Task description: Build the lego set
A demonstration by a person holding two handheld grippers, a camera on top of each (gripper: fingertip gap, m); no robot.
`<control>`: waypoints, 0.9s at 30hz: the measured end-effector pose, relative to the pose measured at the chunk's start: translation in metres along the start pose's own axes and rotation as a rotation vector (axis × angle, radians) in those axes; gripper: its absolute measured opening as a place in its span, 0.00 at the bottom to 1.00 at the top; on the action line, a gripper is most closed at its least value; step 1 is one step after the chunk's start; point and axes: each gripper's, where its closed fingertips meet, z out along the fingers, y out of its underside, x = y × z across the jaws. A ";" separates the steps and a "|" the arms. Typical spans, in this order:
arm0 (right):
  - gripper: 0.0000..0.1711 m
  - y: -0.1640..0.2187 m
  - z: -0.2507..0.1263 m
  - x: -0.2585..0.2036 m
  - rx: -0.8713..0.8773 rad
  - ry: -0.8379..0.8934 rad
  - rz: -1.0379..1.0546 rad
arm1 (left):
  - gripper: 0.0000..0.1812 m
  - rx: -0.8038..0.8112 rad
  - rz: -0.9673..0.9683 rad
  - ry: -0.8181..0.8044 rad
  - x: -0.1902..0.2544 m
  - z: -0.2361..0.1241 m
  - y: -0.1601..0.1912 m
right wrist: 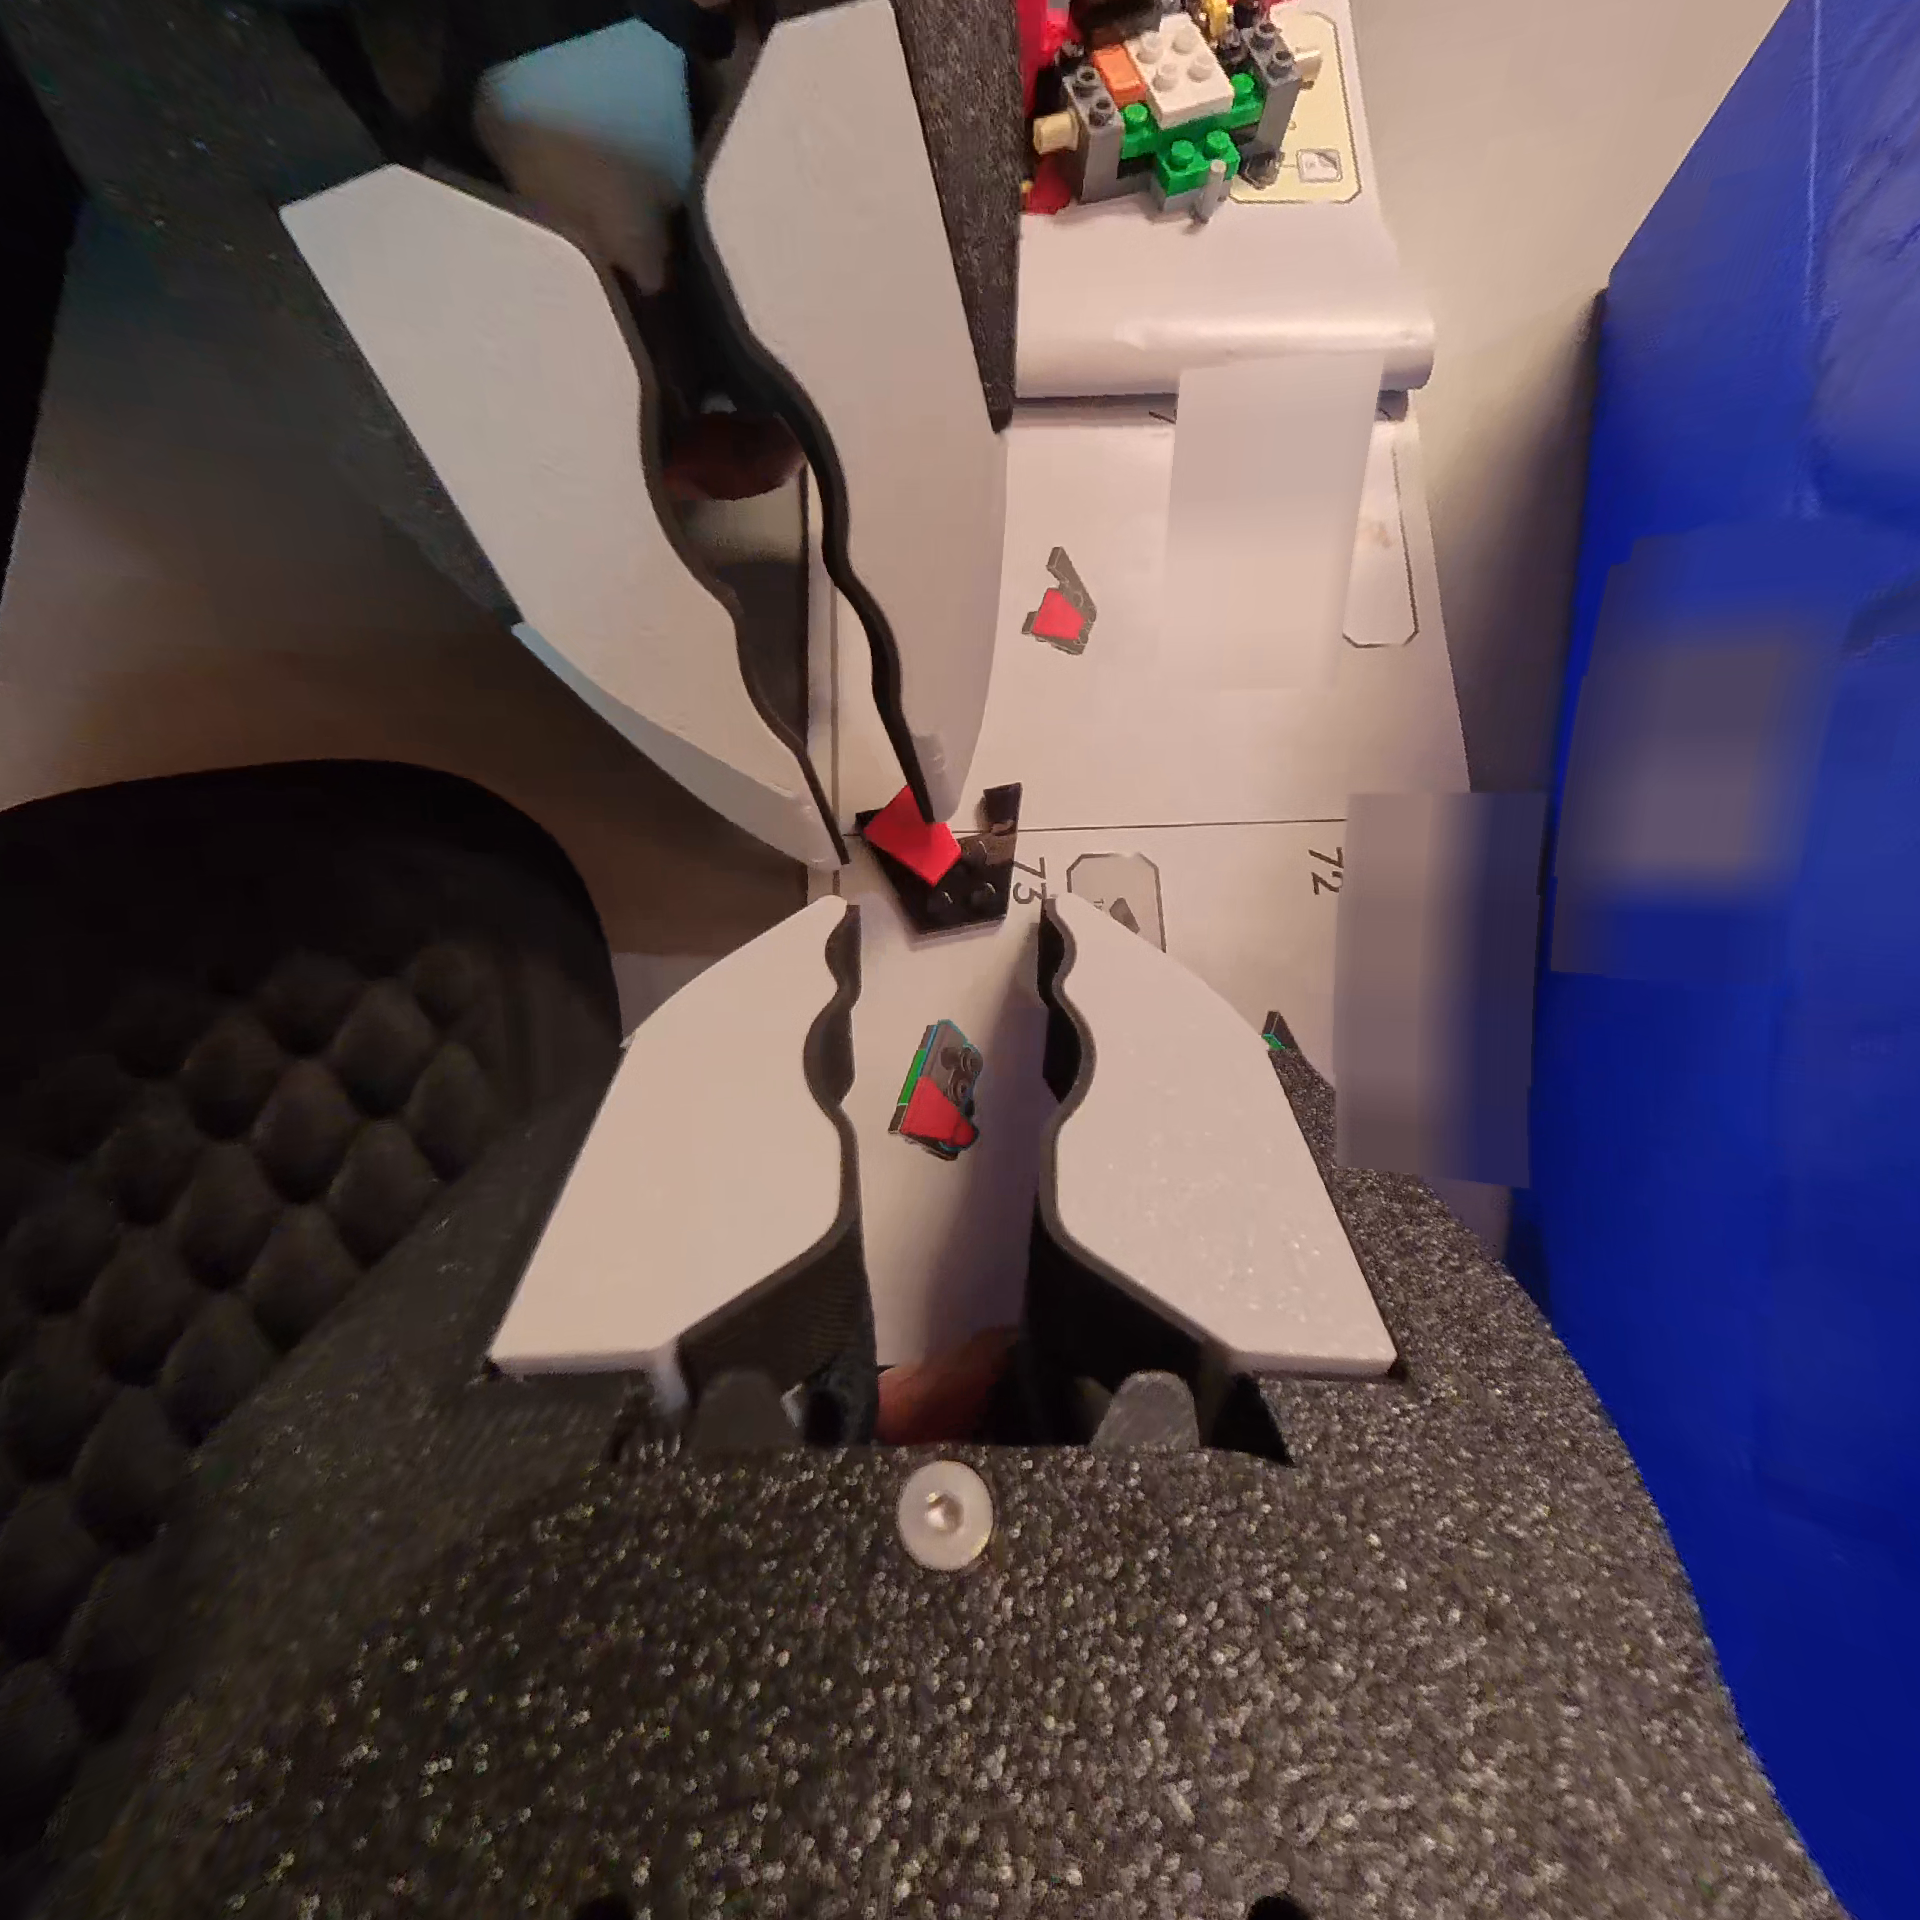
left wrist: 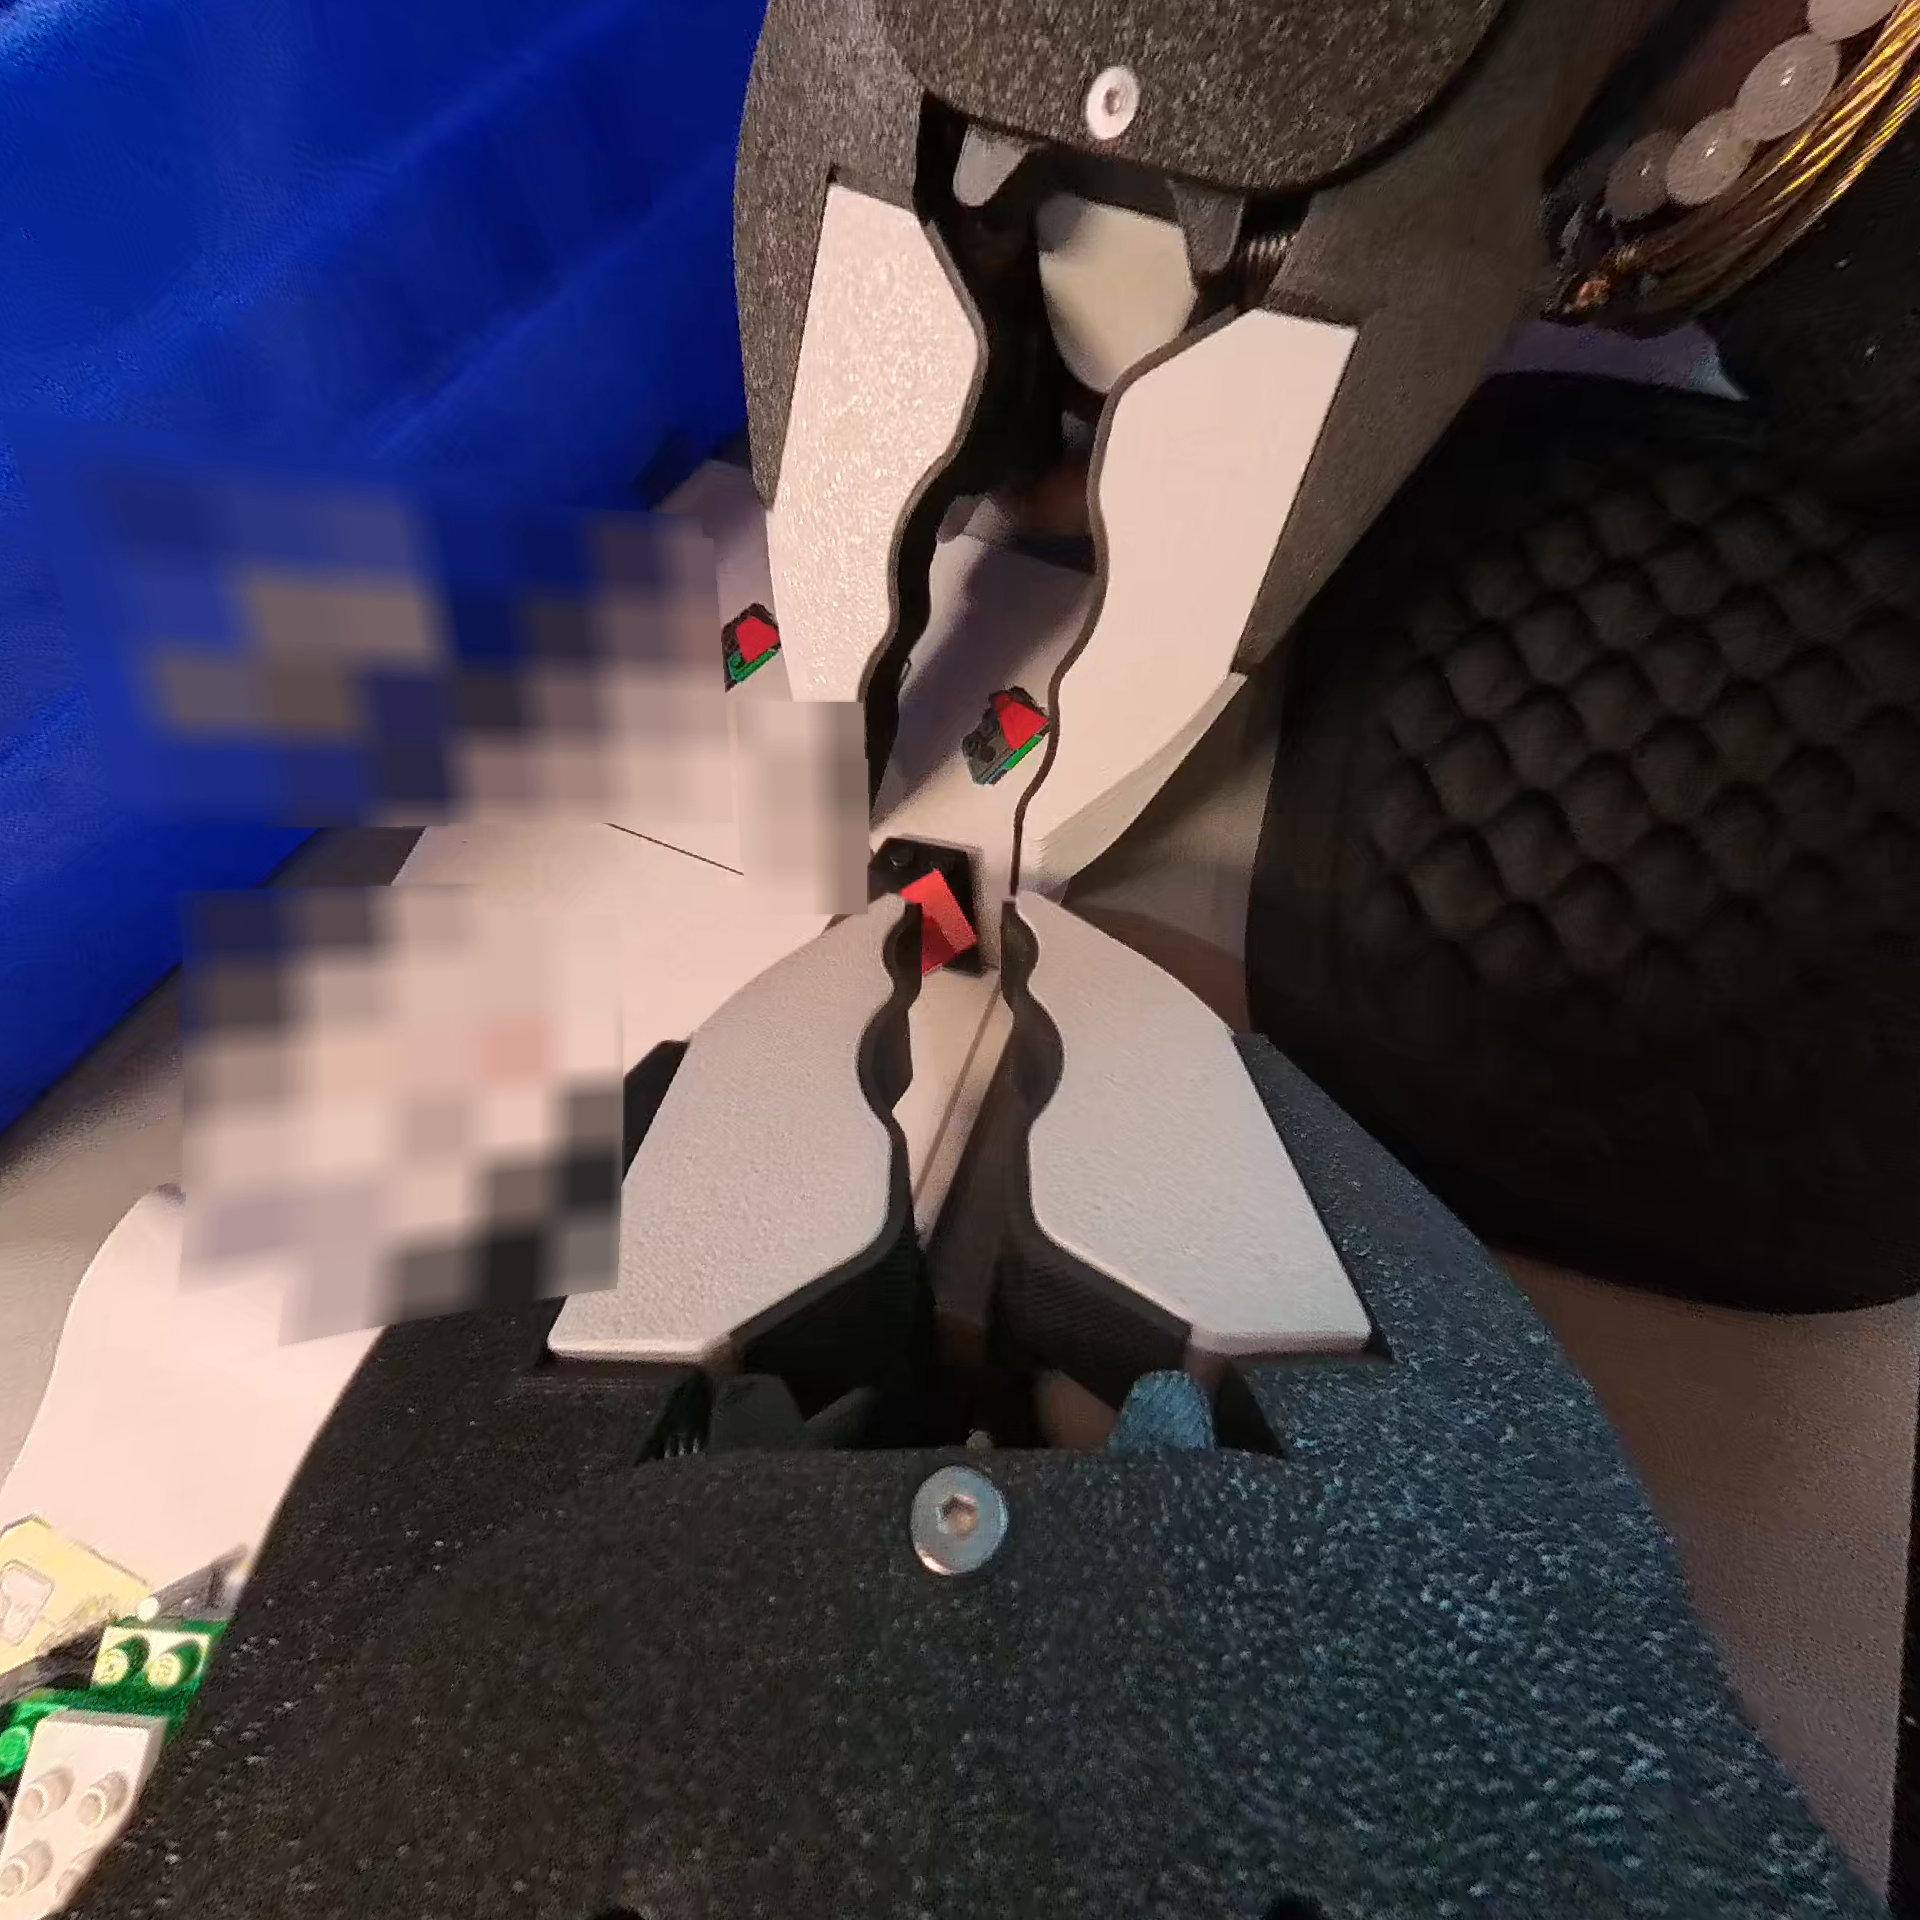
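The left tongs (left wrist: 958,914) are clamped on a small lego bit, a black plate w/ a red slope piece (left wrist: 940,920) on top. The bit sits right at their tips, tilted, up off the paper. The right tongs (right wrist: 945,914) face the left ones, tip to tip. Their two fingers are apart, one on each side of the black plate's near end (right wrist: 951,904); I can't tell if they touch it.

Under both tongs lies the instruction booklet (right wrist: 1195,727), open, w/ little pics of the same red & black bit.

Past the left tongs' back end – far from the right tongs – stands the half-built lego model (right wrist: 1174,104), green, grey & white. Beside the tongs is a black bumpy pad (left wrist: 1610,831). On the other side hangs blue cloth (right wrist: 1766,935).
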 end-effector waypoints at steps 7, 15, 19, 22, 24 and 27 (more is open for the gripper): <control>0.18 -0.001 0.002 0.004 0.014 -0.045 -0.030 | 0.05 -0.048 0.013 0.011 -0.003 0.001 0.006; 0.13 -0.002 0.003 0.002 0.071 -0.088 -0.037 | 0.04 -0.149 0.270 0.072 -0.002 -0.001 0.008; 0.12 -0.003 0.003 0.002 0.079 -0.091 -0.031 | 0.04 -0.182 0.373 0.095 -0.002 -0.001 0.009; 0.11 -0.003 0.003 0.003 0.081 -0.091 -0.015 | 0.04 -0.214 0.408 0.096 -0.003 -0.001 0.008; 0.11 -0.003 0.003 0.003 0.082 -0.087 -0.007 | 0.04 -0.238 0.402 0.096 -0.002 -0.001 0.007; 0.11 -0.003 0.003 0.003 0.070 -0.071 0.005 | 0.04 -0.292 0.341 0.092 -0.001 -0.002 0.007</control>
